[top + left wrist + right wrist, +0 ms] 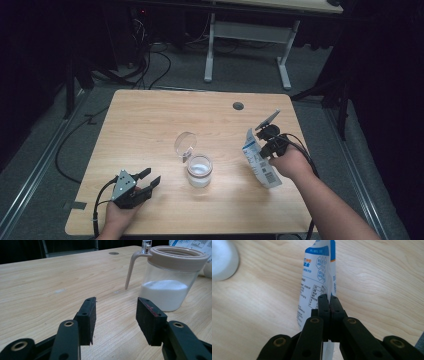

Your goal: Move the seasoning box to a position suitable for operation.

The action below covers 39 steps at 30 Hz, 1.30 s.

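White and blue printed plastic forms the pouch [260, 162], which is clamped in the right gripper [263, 146] over the right part of the wooden table [150, 120]. In the high view the pouch's long axis runs from its upper end, near the gripper, down and slightly rightward to its lower end by the person's right hand [290, 162]; it stands steep, leaning a little, broad printed face turned toward the table's middle. Whether its lower end touches the tabletop cannot be told.

In the right gripper view the jaws are pressed together on the pouch [317, 282] at its edge (no gap shows between the pads), and the pouch stretches away from the jaws along their line, blue band at the far end.

The left gripper [150, 181] lies low at the near left of the table, held by the left hand [120, 212], its jaws standing well apart with nothing between them. In the left gripper view they point toward the jar [170, 277], which stays clear of both pads.

The jar [199, 171] stands upright near the table's centre, well apart from the pouch. It is clear-walled, with a beige collar, and part-filled with white powder [163, 293]. Its round lid [185, 144] is swung open and stands up behind it.
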Each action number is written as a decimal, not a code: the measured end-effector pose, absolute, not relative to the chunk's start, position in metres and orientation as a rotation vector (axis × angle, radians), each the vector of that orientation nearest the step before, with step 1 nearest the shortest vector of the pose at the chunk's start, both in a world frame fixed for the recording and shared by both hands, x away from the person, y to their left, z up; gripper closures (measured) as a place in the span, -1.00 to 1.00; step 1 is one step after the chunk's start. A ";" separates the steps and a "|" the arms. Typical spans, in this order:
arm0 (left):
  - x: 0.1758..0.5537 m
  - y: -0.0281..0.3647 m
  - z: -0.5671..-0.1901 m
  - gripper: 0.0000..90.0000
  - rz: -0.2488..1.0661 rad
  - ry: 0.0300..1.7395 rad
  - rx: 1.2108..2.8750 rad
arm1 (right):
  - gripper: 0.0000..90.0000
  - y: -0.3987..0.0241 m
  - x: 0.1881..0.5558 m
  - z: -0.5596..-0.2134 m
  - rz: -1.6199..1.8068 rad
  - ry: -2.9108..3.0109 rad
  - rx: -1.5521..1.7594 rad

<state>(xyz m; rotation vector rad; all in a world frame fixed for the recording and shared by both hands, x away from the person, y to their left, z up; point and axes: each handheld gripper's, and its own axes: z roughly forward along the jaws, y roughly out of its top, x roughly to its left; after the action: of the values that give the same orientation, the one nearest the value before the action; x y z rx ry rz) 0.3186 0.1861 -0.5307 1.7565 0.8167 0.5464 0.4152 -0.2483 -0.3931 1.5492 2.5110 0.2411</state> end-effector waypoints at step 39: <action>0.318 0.185 -0.532 0.10 0.535 0.812 1.756 | 1.00 -0.258 0.409 -0.390 0.615 2.259 1.456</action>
<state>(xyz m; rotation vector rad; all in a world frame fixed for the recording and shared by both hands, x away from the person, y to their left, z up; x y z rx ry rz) 0.3183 0.1854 -0.5316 1.7559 0.8119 0.5352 0.4088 -0.2578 -0.3905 1.4565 2.2592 0.6154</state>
